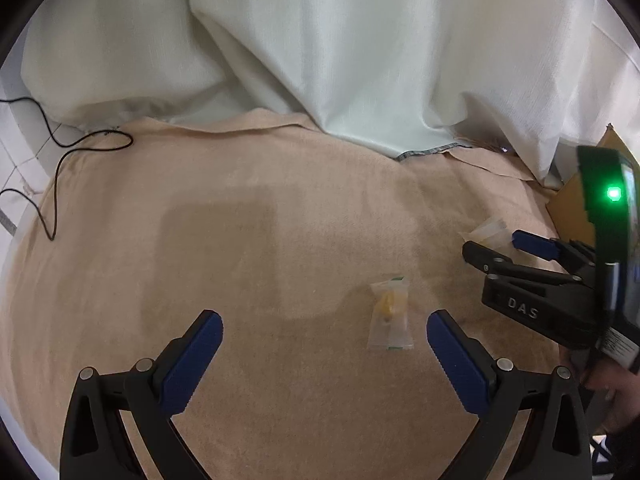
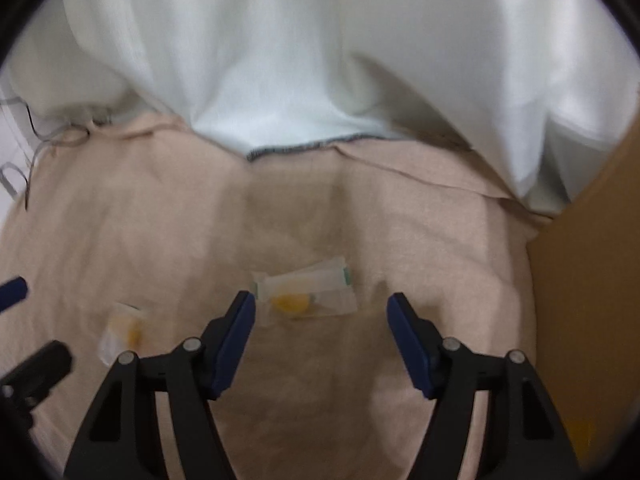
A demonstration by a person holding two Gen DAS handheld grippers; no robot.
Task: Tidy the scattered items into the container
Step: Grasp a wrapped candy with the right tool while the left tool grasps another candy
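A clear packet with a yellow piece inside (image 1: 390, 314) lies on the tan towel (image 1: 240, 240), just ahead of my open, empty left gripper (image 1: 324, 330), nearer its right finger. The same packet shows blurred in the right wrist view (image 2: 120, 332). A second clear packet with a yellow piece (image 2: 306, 292) lies just ahead of my open, empty right gripper (image 2: 320, 308); in the left wrist view it (image 1: 486, 230) is partly hidden behind the right gripper (image 1: 494, 246). A brown cardboard box (image 2: 588, 260) stands at the right.
A white curtain (image 1: 340, 48) hangs along the back and drapes onto the towel. A black cable (image 1: 60, 160) lies at the far left by white floor tiles. The left gripper's fingertips (image 2: 16, 288) show at the left edge of the right wrist view.
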